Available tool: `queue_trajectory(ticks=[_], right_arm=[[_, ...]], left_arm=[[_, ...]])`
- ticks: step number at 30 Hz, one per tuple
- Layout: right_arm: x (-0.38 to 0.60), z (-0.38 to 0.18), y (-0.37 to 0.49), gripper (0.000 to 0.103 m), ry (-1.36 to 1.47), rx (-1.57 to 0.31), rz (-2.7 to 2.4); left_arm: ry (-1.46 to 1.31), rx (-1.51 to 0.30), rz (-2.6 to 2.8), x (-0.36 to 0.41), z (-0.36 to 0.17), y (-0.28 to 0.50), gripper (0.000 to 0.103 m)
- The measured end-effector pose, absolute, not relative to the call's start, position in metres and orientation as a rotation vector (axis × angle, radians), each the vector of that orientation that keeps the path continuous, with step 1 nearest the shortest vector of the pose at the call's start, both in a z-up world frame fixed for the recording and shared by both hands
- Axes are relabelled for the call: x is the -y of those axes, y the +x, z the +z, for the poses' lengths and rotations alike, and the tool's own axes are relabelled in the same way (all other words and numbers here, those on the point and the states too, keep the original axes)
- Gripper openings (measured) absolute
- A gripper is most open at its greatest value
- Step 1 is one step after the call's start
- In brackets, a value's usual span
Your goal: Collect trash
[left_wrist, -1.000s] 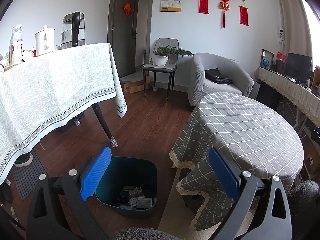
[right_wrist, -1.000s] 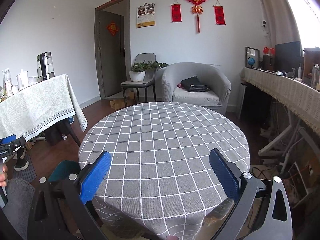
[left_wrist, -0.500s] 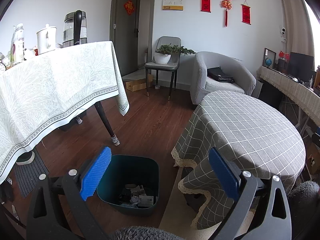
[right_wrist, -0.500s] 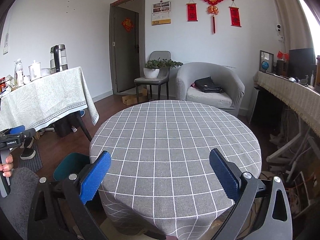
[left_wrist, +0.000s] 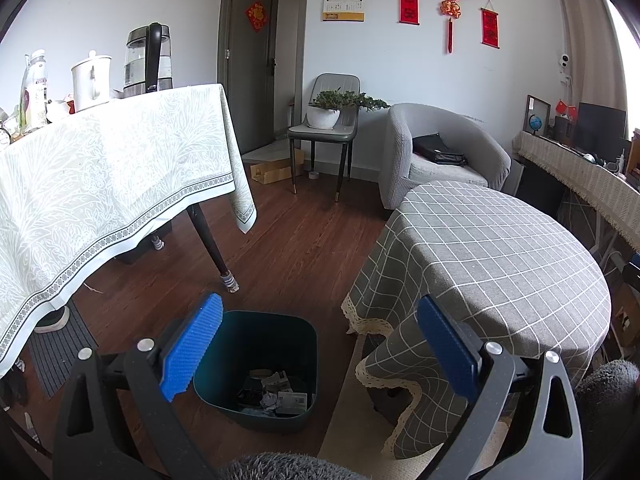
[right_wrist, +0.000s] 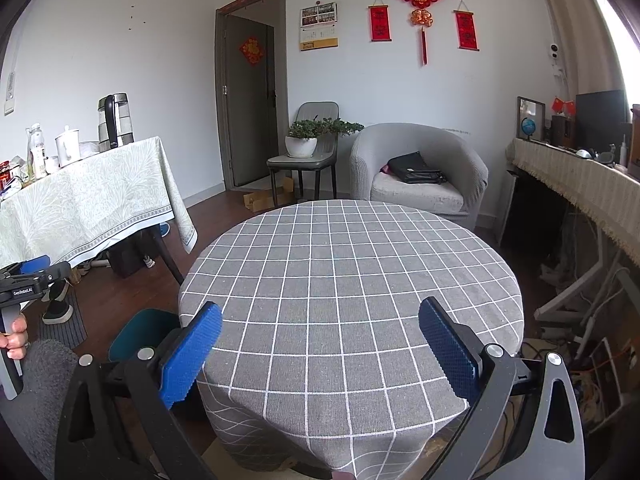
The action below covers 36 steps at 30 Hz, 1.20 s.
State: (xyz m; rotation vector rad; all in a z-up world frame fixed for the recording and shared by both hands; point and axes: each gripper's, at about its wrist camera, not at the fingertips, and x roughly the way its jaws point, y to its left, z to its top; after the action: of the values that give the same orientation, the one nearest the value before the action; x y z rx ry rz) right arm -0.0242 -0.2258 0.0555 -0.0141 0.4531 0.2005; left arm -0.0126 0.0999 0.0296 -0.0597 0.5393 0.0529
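Both cameras have pulled back a little and now sit higher. The left gripper (left_wrist: 318,346) and right gripper (right_wrist: 320,348) are wide apart and hold nothing. The trash (left_wrist: 276,394) lies inside the green bin (left_wrist: 298,344), low in the middle of the left view. The round table (right_wrist: 352,280) looks bare, so the job seems about done.

The bin (left_wrist: 262,364) is dark teal, with white and grey scraps inside. The round bench (right_wrist: 352,280) wears grey cloth checked with white lines. The tongs' pads (left_wrist: 192,346) are bright blue on black arms; the floor (left_wrist: 304,248) is reddish-brown wood.
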Motion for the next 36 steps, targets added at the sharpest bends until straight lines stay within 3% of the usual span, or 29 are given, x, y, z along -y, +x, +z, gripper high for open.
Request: queue_trajectory(ticks=[36], right_arm=[[0.2255, 0.0576, -0.0251, 0.099, -0.007, -0.451, 0.201]], left_arm=[[-0.046, -0.539, 0.051, -0.0982, 0.0298, -0.0132, 0.1]])
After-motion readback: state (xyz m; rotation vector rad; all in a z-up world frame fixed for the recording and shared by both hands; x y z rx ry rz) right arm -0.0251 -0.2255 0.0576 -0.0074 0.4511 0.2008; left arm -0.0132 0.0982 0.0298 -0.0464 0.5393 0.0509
